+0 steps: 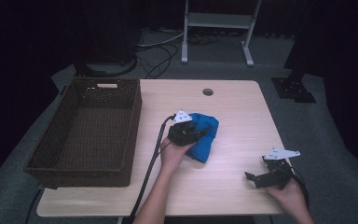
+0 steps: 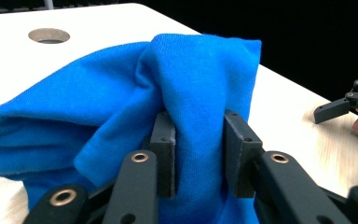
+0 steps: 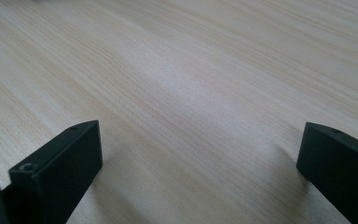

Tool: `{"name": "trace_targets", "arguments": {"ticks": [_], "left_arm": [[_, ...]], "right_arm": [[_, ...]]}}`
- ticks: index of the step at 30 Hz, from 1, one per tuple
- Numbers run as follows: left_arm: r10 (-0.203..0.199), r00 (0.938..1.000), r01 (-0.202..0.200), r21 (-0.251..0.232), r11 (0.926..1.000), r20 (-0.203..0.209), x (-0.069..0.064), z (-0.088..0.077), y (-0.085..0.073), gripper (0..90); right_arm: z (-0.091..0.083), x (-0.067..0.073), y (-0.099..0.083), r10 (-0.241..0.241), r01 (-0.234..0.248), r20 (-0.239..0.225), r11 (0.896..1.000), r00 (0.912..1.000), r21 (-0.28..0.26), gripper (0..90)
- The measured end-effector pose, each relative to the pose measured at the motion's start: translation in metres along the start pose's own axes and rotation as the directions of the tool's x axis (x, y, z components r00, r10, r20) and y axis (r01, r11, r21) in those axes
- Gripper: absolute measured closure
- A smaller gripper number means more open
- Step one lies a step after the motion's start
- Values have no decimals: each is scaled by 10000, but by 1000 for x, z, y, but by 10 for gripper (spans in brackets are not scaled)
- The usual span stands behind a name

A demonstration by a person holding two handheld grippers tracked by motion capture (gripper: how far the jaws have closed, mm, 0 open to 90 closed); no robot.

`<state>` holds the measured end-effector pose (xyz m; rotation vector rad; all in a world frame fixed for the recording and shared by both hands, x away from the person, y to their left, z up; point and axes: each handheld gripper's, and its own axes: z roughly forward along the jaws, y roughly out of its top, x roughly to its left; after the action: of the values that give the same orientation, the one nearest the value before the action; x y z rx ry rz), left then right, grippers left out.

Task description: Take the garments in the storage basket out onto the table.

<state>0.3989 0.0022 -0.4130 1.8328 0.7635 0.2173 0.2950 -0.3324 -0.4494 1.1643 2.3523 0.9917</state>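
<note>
A crumpled blue cloth [image 1: 206, 136] lies near the middle of the light wooden table [image 1: 233, 112]. My left gripper [image 1: 198, 133] reaches into it from the near left. In the left gripper view, a raised fold of the cloth [image 2: 121, 93] fills the gap of this gripper [image 2: 198, 156], and both pads [image 2: 164, 154] press on its sides. My right gripper [image 1: 257, 168] rests low at the table's near right corner, apart from the cloth. Its jaws stand wide open [image 3: 200, 158] over bare wood, with nothing between them.
A large dark wicker basket [image 1: 135, 121] with nothing visible inside takes up the table's left side. A round cable hole [image 1: 208, 92] sits near the far edge. Beyond the table stand a white metal frame [image 1: 216, 21] and loose cables on the floor.
</note>
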Motion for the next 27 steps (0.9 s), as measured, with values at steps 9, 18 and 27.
{"name": "trace_targets", "arguments": {"ticks": [9, 18, 27], "left_arm": [[-22, 10000, 22, 13, 10000, -2, -1, 3, 1, 660], [-5, 10000, 6, -65, 10000, 76, -2, 5, 2, 667], [82, 10000, -82, 43, 10000, 5, -2, 5, 1, 588]], "right_arm": [[0, 0, 0, -12, 12, -14, 10000, 10000, 5, 0], [0, 0, 0, -25, 25, -21, 10000, 10000, 3, 0], [0, 0, 0, -27, 27, -18, 10000, 10000, 4, 0]]}}
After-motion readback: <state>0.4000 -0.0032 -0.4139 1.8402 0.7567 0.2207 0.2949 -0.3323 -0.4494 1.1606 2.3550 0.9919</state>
